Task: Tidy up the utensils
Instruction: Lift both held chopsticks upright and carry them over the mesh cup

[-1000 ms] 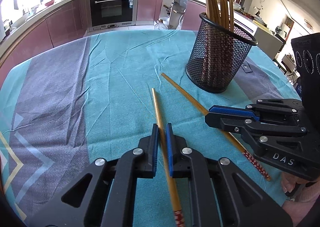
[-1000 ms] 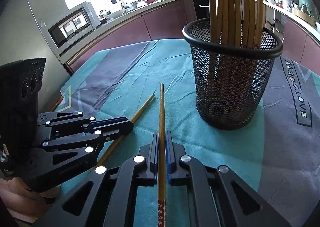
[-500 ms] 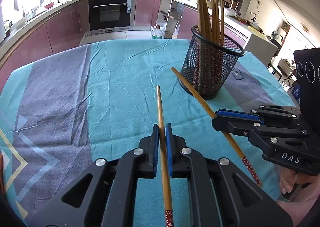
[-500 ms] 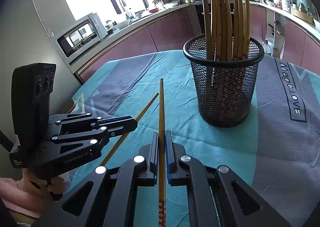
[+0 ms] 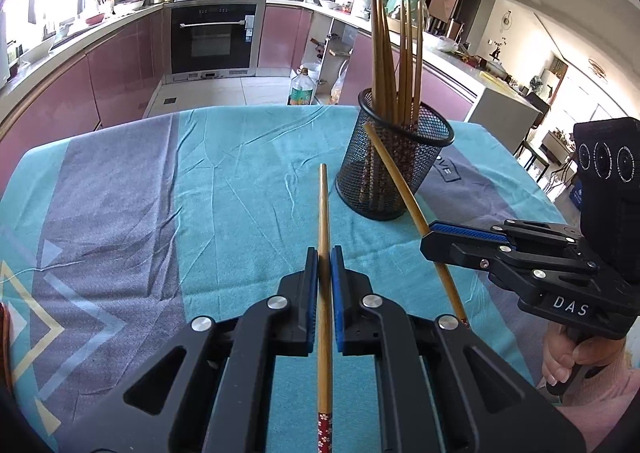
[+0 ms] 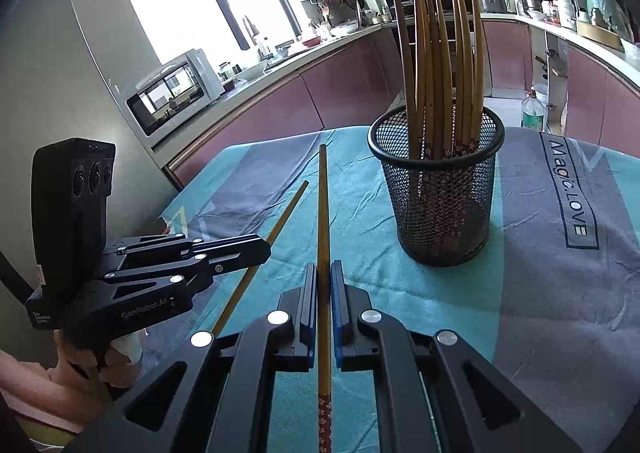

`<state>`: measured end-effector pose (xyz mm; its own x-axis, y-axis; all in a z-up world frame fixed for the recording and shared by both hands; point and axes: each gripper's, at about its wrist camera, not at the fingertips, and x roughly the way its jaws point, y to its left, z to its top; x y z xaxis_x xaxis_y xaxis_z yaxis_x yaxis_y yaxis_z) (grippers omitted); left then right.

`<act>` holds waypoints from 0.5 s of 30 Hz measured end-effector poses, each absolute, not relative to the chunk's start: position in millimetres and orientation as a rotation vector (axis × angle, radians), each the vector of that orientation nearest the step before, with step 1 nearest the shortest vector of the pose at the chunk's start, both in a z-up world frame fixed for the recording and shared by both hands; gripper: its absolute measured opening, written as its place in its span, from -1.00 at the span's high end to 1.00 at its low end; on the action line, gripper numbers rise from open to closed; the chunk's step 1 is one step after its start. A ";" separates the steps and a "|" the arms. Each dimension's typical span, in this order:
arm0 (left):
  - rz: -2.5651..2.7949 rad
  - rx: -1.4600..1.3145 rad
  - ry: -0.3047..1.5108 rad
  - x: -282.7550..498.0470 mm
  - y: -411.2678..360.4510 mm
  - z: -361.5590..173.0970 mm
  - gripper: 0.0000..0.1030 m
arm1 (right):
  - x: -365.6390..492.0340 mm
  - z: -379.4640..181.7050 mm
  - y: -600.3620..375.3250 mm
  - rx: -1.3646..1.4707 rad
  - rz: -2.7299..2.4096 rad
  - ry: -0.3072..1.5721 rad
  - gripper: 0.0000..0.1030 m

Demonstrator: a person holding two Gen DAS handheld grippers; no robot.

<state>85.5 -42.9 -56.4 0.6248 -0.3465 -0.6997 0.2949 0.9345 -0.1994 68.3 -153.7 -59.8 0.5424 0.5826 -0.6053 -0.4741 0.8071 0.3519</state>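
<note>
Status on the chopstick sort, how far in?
Done: a bunch of chopsticks already stands in the mesh holder. In hand: left gripper and right gripper are each shut on one chopstick, both lifted off the tablecloth. Left: drop both into the holder. No other loose ones visible.

White letters "DAS" on the black body of the right gripper (image 5: 460, 243), seen from the left wrist; "GenRobot.AI" on the body of the left gripper (image 6: 256, 247), beside it a small white label too fine to read; "Magic.LOVE" printed on the grey band of the tablecloth (image 6: 568, 189)
</note>
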 end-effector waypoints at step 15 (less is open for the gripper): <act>-0.406 -0.092 0.757 71.9 -39.3 -32.2 0.86 | 63.2 -46.6 -163.6 0.173 0.614 0.718 0.89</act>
<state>71.9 -39.3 -32.2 0.6534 -0.3897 -0.6490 0.3243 0.9188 -0.2252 63.2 -163.6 -46.6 0.5870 0.5814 -0.5633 -0.4662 0.8116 0.3519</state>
